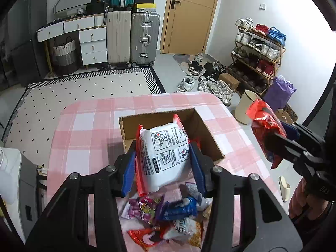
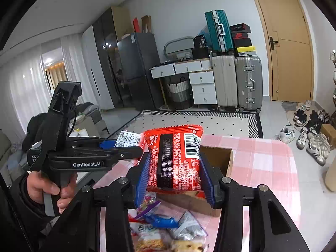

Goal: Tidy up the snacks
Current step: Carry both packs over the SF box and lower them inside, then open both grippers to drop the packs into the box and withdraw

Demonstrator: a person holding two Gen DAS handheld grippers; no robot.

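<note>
My left gripper (image 1: 163,157) is shut on a white noodle packet (image 1: 166,157) with red edges and printed diagrams, held above the near side of an open cardboard box (image 1: 201,126) on the pink checked table (image 1: 88,121). My right gripper (image 2: 174,163) is shut on a red noodle packet (image 2: 174,157) with a barcode, in front of the same cardboard box (image 2: 218,155). The left wrist view shows that red noodle packet (image 1: 264,130) to the right of the box. A heap of loose snack packets (image 1: 168,216) lies on the table below both grippers.
A patterned rug (image 1: 84,96) covers the floor beyond the table. Suitcases (image 1: 134,40) and white drawers (image 1: 92,44) stand by the far wall. A shoe rack (image 1: 256,56), scattered shoes and a cream bin (image 1: 245,109) are to the right. A person's hand (image 2: 50,187) grips the left tool.
</note>
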